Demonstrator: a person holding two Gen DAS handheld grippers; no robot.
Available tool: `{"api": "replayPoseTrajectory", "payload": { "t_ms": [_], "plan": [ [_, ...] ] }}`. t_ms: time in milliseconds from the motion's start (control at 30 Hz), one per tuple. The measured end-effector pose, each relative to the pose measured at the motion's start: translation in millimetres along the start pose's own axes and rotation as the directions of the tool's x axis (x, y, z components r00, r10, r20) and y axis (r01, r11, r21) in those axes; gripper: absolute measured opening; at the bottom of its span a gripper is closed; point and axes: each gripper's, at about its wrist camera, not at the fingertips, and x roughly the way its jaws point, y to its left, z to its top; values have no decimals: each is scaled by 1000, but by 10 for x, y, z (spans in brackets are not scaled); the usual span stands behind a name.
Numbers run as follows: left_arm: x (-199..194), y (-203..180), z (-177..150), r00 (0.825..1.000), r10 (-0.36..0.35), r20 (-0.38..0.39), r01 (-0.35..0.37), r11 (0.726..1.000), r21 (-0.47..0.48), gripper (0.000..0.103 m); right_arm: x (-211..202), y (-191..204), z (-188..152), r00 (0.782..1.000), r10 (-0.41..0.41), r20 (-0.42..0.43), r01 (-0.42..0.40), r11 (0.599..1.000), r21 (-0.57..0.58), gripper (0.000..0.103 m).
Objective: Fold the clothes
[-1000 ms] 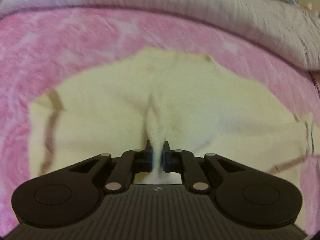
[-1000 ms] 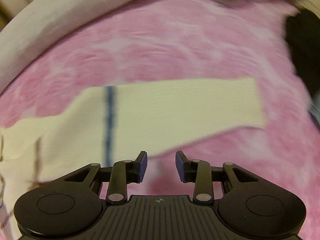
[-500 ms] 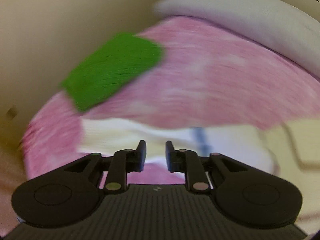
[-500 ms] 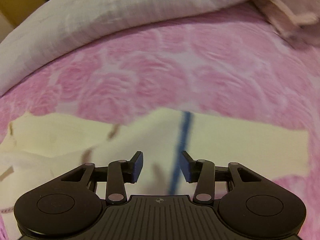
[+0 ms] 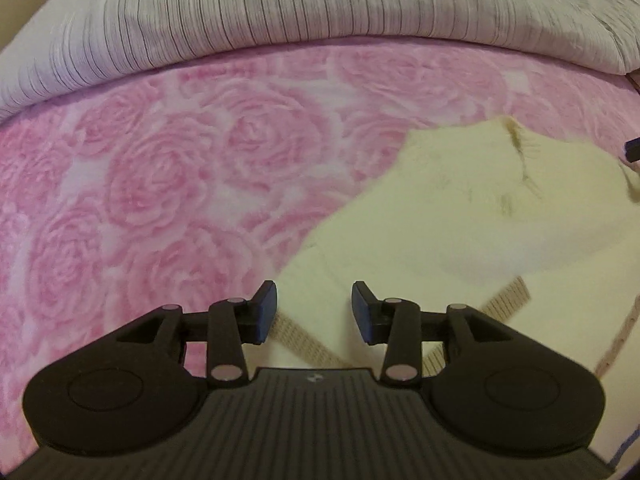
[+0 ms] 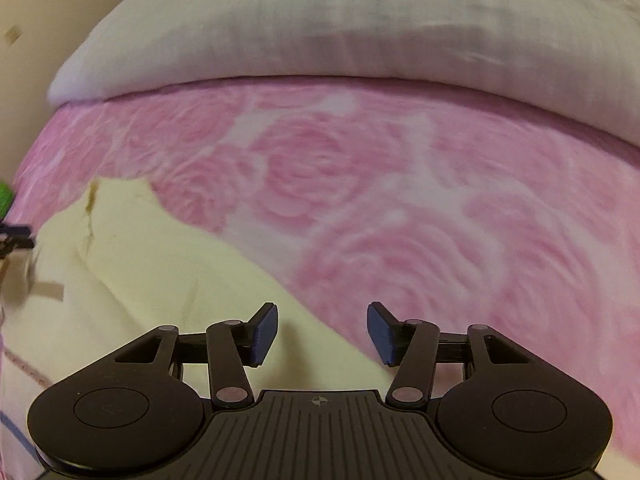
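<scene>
The cream garment lies between both empty, wide-open grippers, right of the left gripper and left of the right gripper.

Bare pink bedspread ahead-left of my left gripper, free to pass. Bare spread ahead-right of my right gripper too. Far side blocked by bulky grey duvet. Cream garment rumpled between us.
</scene>
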Motion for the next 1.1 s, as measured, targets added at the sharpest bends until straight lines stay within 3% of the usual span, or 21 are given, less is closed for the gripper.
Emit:
{"api": "replayPoseTrajectory", "payload": {
  "t_ms": [233, 267, 333, 367, 400, 500, 600, 733, 933, 1033, 1100],
  "plan": [
    [227, 109, -29, 1000, -15, -15, 14, 1000, -10, 47, 495, 221, 157, 996, 89, -22, -90, 993, -80, 62],
    [261, 111, -17, 1000, -28, -13, 28, 999, -16, 45, 534, 253, 154, 997, 80, -24, -82, 992, -99, 62],
    [312, 80, 14, 998, -57, -13, 57, 998, -31, 30, 555, 281, 125, 996, 92, -14, -93, 989, -116, 61],
    [324, 33, 31, 997, -73, -11, 72, 997, -16, 18, 561, 281, 105, 994, 109, -12, -110, 987, -114, 33],
    [327, -31, 45, 998, -66, -8, 66, 998, 18, 15, 570, 280, 85, 991, 128, -24, -130, 985, -111, 5],
    [253, -171, 83, 999, -30, 15, 28, 996, 89, 9, 500, 373, 26, 995, 104, -1, -103, 982, -158, 4],
    [65, -229, 176, 996, -39, 75, 32, 995, 99, 8, 251, 445, -19, 994, 53, 95, -35, 983, -181, 3],
    [-172, -420, 477, 982, -77, 171, 50, 986, 158, 8, -328, 383, 29, 966, -13, 260, 56, 986, -157, 3],
    [-190, -835, 1216, 935, -127, 330, 74, 983, 168, 11, -1001, 133, 159, 909, -194, 368, 261, 955, -140, 3],
    [45, -1118, 1607, 936, -21, 350, -26, 992, 127, 15, -1040, -198, 304, 891, -300, 342, 328, 944, -26, 4],
    [101, -1203, 1612, 942, 21, 334, -63, 991, 117, 15, -1011, -442, 353, 873, -370, 318, 363, 928, 83, 10]
  ]
}}
